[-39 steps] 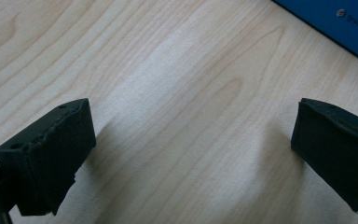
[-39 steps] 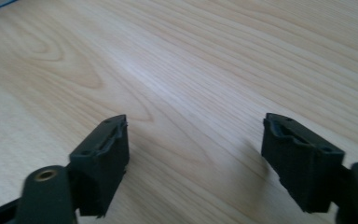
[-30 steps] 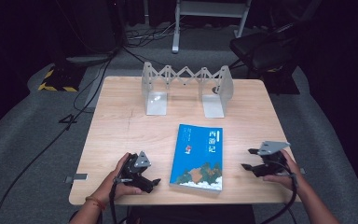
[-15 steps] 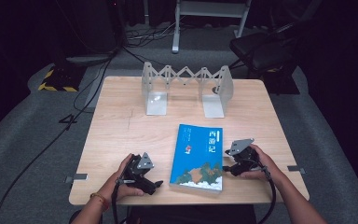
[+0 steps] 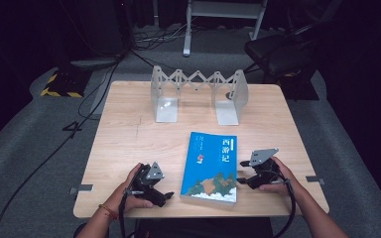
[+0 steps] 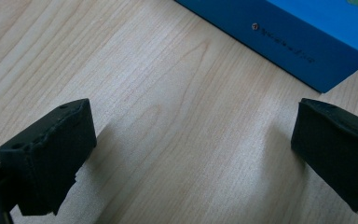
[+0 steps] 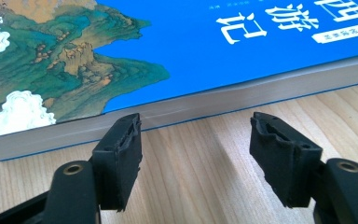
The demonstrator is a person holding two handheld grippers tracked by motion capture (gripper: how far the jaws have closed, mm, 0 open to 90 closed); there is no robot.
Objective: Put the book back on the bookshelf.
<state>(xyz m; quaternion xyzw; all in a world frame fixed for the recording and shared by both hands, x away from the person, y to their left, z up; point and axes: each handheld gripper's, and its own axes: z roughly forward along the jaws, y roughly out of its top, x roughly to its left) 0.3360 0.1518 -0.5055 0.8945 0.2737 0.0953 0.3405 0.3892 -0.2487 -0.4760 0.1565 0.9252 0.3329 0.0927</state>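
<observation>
Blue and still flat on its back cover, the book point(image 5: 212, 166) lies near the front edge of the counter point(image 5: 129, 134), a little right of the middle, with its title end towards the far edge. Nothing has been lifted yet, so the work looks to be at its very start. At the far edge the folding metal book rack point(image 5: 198, 94) stands with nothing in it, well apart from the book, and it is likely where the book is meant to go. The right gripper point(image 7: 193, 135) sits low at the book's page edge with its jaws open, one jaw tip about touching the pages, nothing clamped. The left gripper point(image 6: 191, 140) rests by the front left part of the counter, jaws wide apart over bare wood, the book's spine just beyond them. Gripping, raising and standing the book are all left to do.
</observation>
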